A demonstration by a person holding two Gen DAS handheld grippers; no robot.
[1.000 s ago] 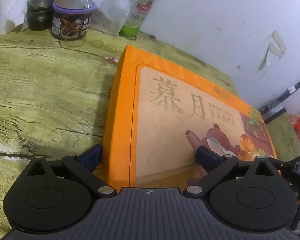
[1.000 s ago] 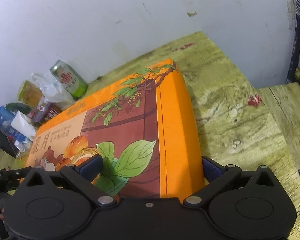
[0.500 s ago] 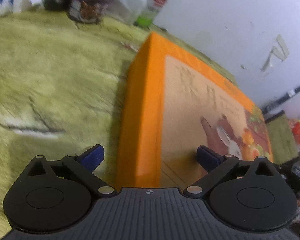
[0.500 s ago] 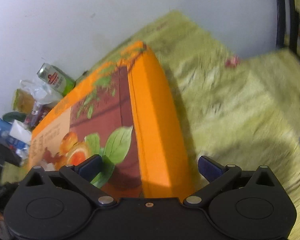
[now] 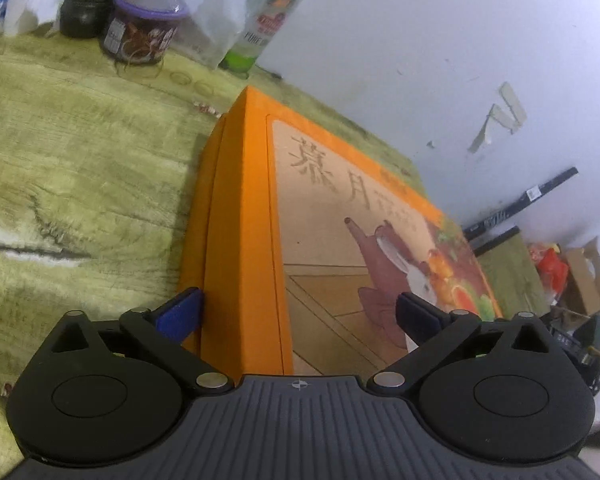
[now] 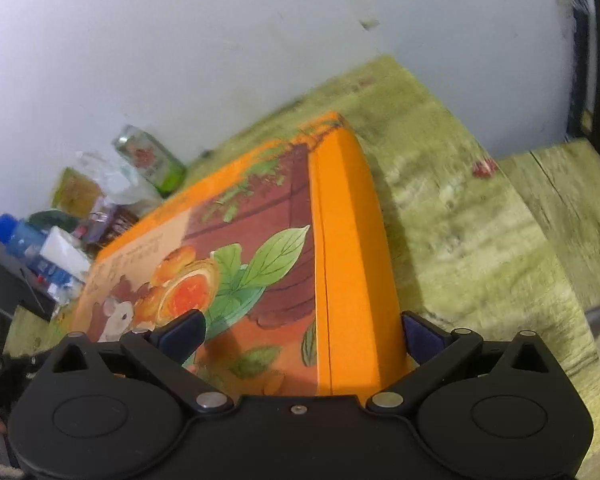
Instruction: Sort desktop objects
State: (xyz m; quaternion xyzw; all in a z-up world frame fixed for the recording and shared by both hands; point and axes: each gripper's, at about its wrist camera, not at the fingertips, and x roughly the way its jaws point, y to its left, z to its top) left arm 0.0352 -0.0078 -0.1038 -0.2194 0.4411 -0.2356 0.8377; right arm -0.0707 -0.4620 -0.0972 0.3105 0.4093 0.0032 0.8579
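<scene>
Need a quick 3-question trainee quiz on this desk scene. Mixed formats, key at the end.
1. True or false: the green can stands on top of the orange box.
2. Multiple choice: what colour is the lid of the brown tub? A) purple B) red C) white
3. Short answer: in the left wrist view, on which side of the can is the clear plastic bag?

Key:
1. False. It stands on the table, beyond the box, near the wall.
2. A
3. Left, between the can and the tub.
</scene>
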